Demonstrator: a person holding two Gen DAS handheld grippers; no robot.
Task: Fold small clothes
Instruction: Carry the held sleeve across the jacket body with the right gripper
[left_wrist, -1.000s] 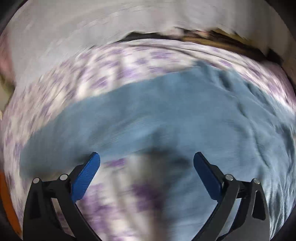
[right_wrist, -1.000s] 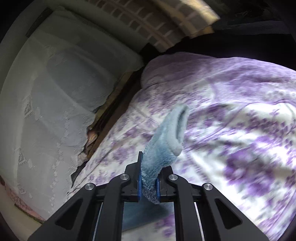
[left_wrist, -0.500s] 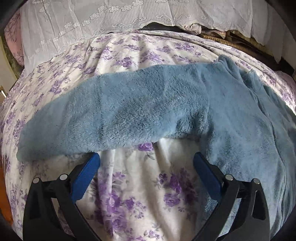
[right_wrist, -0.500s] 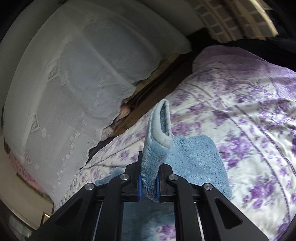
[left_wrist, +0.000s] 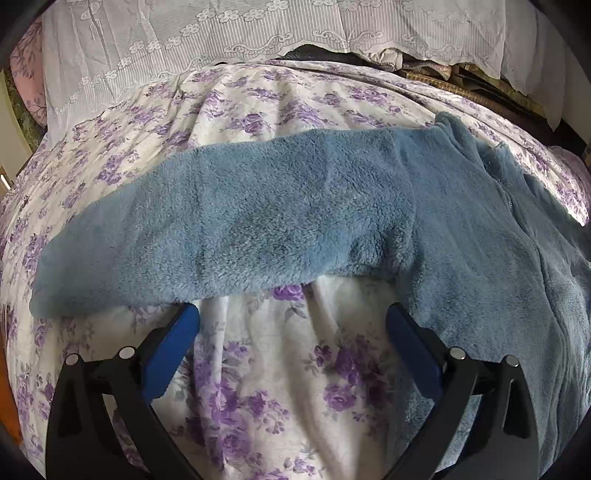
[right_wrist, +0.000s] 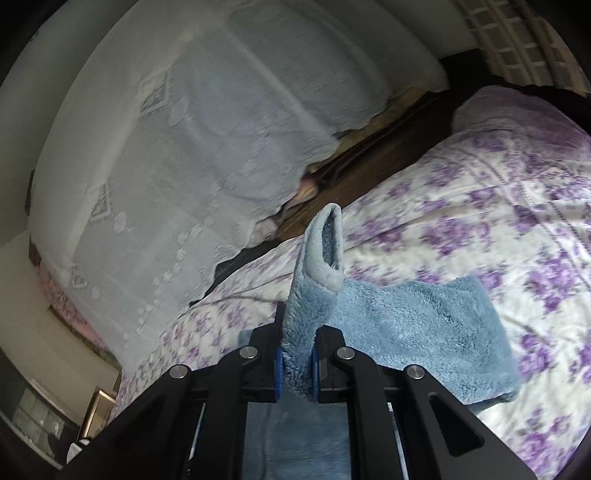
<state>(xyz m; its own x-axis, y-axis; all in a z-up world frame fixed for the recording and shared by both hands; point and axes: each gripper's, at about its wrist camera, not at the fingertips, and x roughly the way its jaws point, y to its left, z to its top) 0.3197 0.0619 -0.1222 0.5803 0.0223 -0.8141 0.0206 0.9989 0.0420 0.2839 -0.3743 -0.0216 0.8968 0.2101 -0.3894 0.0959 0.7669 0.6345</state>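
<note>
A blue fleece jacket (left_wrist: 480, 236) lies on a purple-flowered bedsheet (left_wrist: 266, 354), zip side up. One sleeve (left_wrist: 221, 225) stretches flat to the left in the left wrist view. My left gripper (left_wrist: 291, 325) hovers open just below that sleeve, nothing between its blue pads. In the right wrist view my right gripper (right_wrist: 298, 363) is shut on the cuff (right_wrist: 321, 258) of the other sleeve (right_wrist: 424, 328). The cuff stands up above the jaws while the rest of that sleeve drapes off to the right over the bed.
A white lace cloth (left_wrist: 221, 48) hangs along the far edge of the bed, with dark wood and clutter (right_wrist: 369, 155) behind it. The flowered sheet (right_wrist: 498, 206) spreads wide to the right of the held sleeve. A picture frame (right_wrist: 98, 406) shows at the lower left.
My right gripper has swung sideways and up with the cuff, so the sleeve now trails to its right across the bed. The left gripper's view has gone from blurred to steady and barely shifted.
</note>
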